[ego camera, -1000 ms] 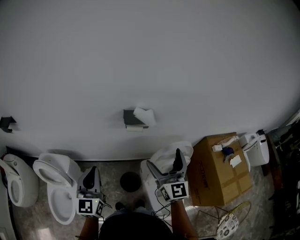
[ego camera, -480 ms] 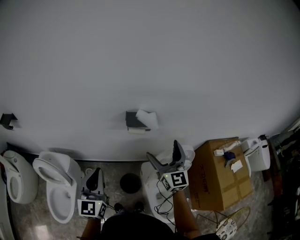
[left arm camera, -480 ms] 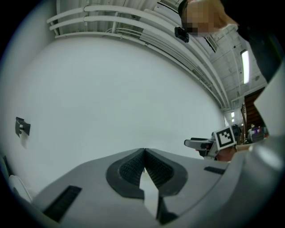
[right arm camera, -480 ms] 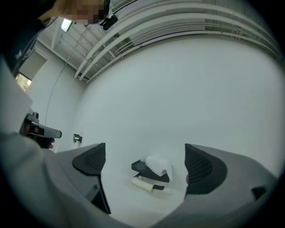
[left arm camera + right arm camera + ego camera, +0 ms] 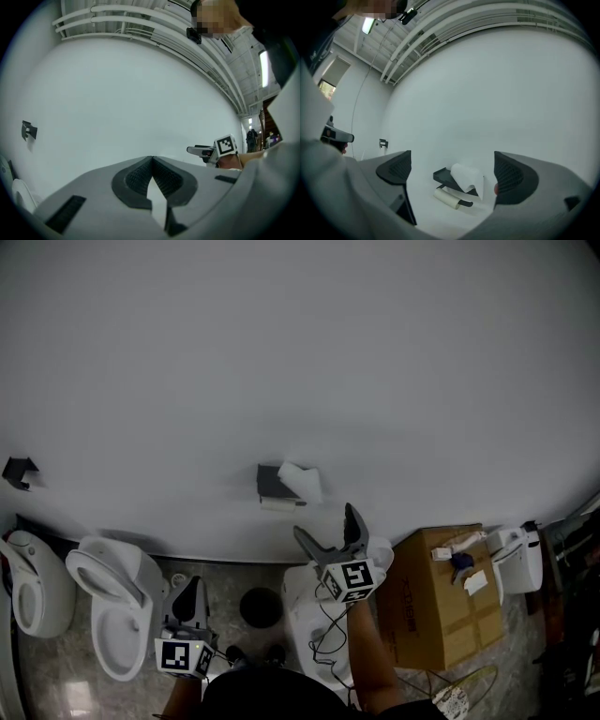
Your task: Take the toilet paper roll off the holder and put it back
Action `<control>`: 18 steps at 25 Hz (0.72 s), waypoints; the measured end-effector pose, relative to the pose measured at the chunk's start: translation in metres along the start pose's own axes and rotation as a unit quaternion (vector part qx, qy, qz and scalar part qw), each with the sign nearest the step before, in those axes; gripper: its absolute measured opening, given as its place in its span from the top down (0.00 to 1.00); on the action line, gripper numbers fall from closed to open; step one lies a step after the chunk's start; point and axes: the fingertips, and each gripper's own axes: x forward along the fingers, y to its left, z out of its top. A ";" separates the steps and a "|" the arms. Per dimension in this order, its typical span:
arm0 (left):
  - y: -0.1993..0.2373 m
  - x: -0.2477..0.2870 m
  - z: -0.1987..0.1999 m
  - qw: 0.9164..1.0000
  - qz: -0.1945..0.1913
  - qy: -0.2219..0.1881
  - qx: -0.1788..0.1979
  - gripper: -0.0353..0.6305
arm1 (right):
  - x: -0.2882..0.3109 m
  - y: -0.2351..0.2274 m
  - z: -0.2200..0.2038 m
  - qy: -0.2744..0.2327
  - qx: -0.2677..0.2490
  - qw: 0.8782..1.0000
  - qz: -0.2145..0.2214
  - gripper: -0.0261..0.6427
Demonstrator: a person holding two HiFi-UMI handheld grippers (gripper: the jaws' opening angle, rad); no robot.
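Right hand-held gripper (image 5: 326, 526) is gaping wide, empty, aiming at the roll (image 5: 447, 198) hanging ahead under the holder (image 5: 442, 176), well apart. Left hand-held gripper (image 5: 151, 161) is sitting closed, empty. Roll is looking thin, light and crushable, so probably best pinching mid-length, gently.

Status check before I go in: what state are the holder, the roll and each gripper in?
holder: wall-mounted, white paper draped over its shelf.
toilet paper roll: on the holder's bar.
right gripper: open, empty, aimed at the holder.
left gripper: shut, empty, held low.
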 end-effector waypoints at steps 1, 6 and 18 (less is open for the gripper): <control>0.001 0.001 0.000 1.000 0.001 0.000 -0.001 0.94 | 0.005 -0.002 -0.002 0.002 0.003 1.000 0.001 0.14; 0.001 0.001 -0.001 1.000 0.006 0.001 -0.002 0.94 | 0.025 -0.007 -0.005 0.008 -0.008 1.000 0.007 0.14; 0.003 0.005 -0.006 1.000 0.008 0.005 0.006 0.94 | 0.065 -0.033 -0.035 0.046 0.012 0.999 0.012 0.14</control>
